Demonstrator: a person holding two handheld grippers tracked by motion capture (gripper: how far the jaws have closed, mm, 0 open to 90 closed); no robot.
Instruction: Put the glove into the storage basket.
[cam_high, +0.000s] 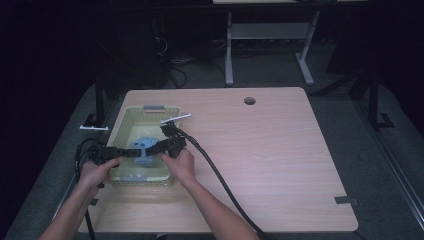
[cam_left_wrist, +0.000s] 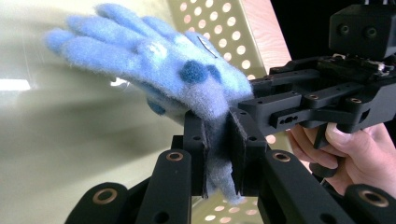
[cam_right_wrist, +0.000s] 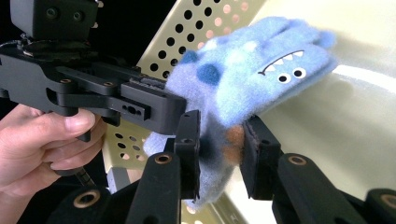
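Nearest the person, at the table's left front, both hands hold their tools over a pale green perforated basket (cam_high: 116, 131), and a blue fuzzy glove (cam_high: 145, 150) hangs between the two tools above the basket's floor.

Along the left gripper (cam_left_wrist: 217, 154), its own view shows the two black pads pressed flat on the glove's cuff: the fabric is pinched thin between them, and a grey-blue flap of cuff hangs out below. From that pinch the glove's body and its stubby fingers stretch up and away to the left, darker blue spots on the back facing the camera.

Along the right gripper (cam_right_wrist: 219, 149), the jaws stand a little apart around the same cuff end. The left pad lies against the fleece, while the right pad (cam_right_wrist: 259, 154) seems to stand just off it, with a narrow gap showing; the fuzz makes that hard to judge. An orange-brown patch sits on the cloth between the pads. Beyond them the glove widens toward the upper right, showing a printed face with two eyes and a toothed mouth.

Farther off in each gripper view, the other tool comes in from the side, its tip at the glove, with the basket's holed wall behind.
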